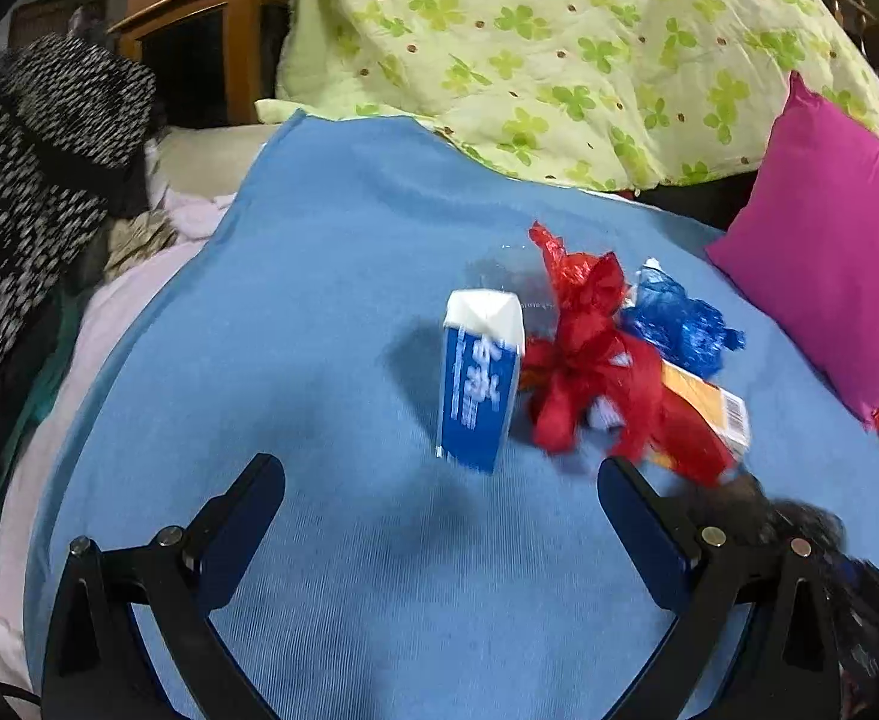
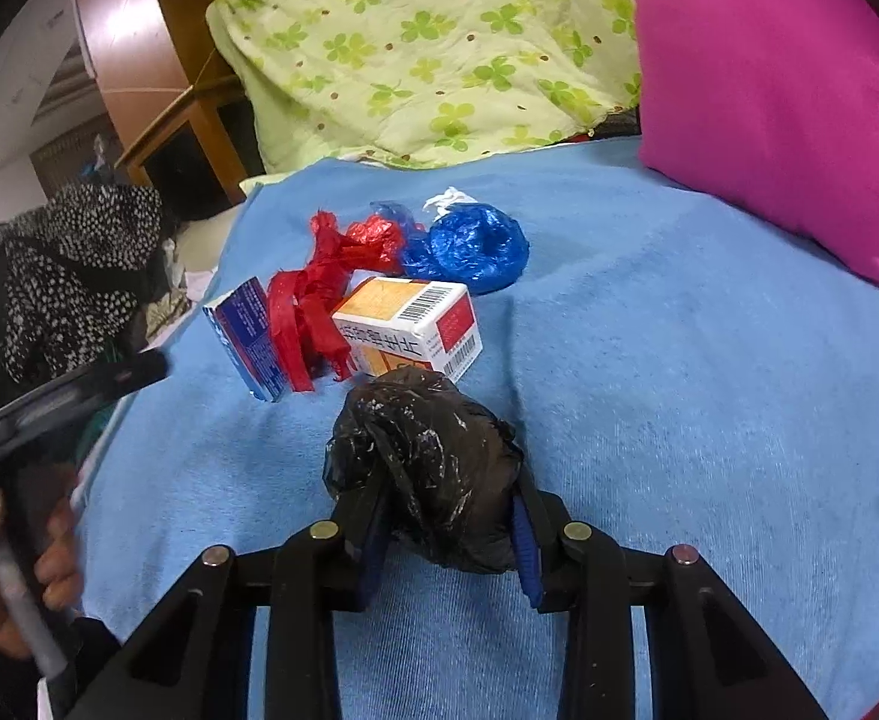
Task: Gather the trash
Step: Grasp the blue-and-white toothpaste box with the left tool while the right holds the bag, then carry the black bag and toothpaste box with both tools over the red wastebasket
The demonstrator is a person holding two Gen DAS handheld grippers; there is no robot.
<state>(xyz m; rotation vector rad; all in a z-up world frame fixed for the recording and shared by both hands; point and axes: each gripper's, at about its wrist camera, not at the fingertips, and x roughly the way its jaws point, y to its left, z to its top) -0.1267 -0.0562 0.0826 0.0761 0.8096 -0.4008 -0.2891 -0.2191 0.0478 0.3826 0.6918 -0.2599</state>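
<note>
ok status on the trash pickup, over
Left hand-held gripper open, empty, short of the upright blue carton. Right hand-held gripper shut on black bag. Red bag crowds the carton's side.

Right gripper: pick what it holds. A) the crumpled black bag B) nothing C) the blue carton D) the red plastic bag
A: in the right wrist view the right gripper has its fingers closed on both sides of the crumpled black bag, while the blue carton and red plastic bag lie apart on the blue blanket.
</note>
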